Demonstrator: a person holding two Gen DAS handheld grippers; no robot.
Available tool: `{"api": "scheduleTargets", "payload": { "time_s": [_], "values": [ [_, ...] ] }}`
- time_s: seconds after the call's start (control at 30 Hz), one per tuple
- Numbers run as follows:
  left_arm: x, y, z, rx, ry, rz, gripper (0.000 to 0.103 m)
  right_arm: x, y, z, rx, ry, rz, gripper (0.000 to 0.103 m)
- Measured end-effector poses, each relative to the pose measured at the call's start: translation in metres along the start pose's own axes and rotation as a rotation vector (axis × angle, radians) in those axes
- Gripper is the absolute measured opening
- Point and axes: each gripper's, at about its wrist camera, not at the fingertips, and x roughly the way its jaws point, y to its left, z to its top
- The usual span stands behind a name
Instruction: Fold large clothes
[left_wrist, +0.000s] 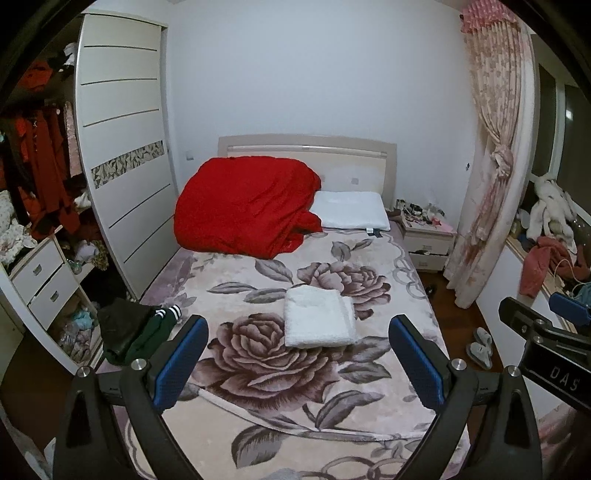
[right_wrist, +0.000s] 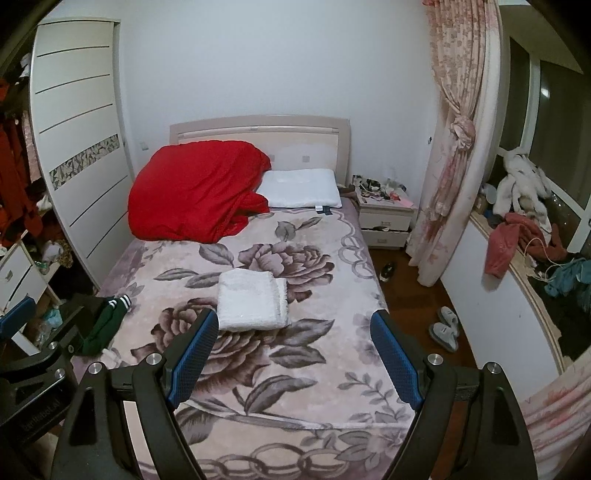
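Left gripper (left_wrist: 297, 363) nearest the lens, blue-padded fingers (left_wrist: 181, 363) spread wide, nothing between them, held above the foot end of the bed (left_wrist: 369, 417). Right gripper (right_wrist: 291, 358) likewise spread and empty, over the same foot end, beside the left one; each shows at the edge of the other's view.

Left to right:
- Open wardrobe (left_wrist: 122, 147) along the bed's left side, red garments (left_wrist: 44, 166) hanging inside, white drawers (left_wrist: 40, 280) below.
- Dark green and black clothes (left_wrist: 133, 328) in a loose heap on the bed's left edge, a striped cuff poking out.
- Red quilt (left_wrist: 247, 206) bunched at the head-left corner, against the headboard (left_wrist: 306, 146).
- White folded garment (left_wrist: 317, 317), fleecy, lies flat near the middle of the floral blanket, a neat rectangle, apart from both grippers.
- White pillow (left_wrist: 351, 210) at the head-right corner, touching the quilt.
- Nightstand (left_wrist: 428, 236) just beside the bed's right side, top cluttered with small items too small to identify.
- Grey slippers (right_wrist: 445, 326) on the floor by the bed's right edge.
- Pink floral curtain (right_wrist: 454, 140), tied back.
- Window ledge (right_wrist: 517, 258) at far right carrying a pink-red garment (right_wrist: 502, 247) and other piled clothes.
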Motion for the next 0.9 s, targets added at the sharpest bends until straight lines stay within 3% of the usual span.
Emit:
{"api": "scheduleTargets", "payload": {
  "time_s": [0.9],
  "values": [
    [-0.011,-0.008,0.003,0.015,-0.013,0.021,0.103,-0.018,0.003,-0.009,0.011,-0.025,-0.001,0.091]
  ]
}}
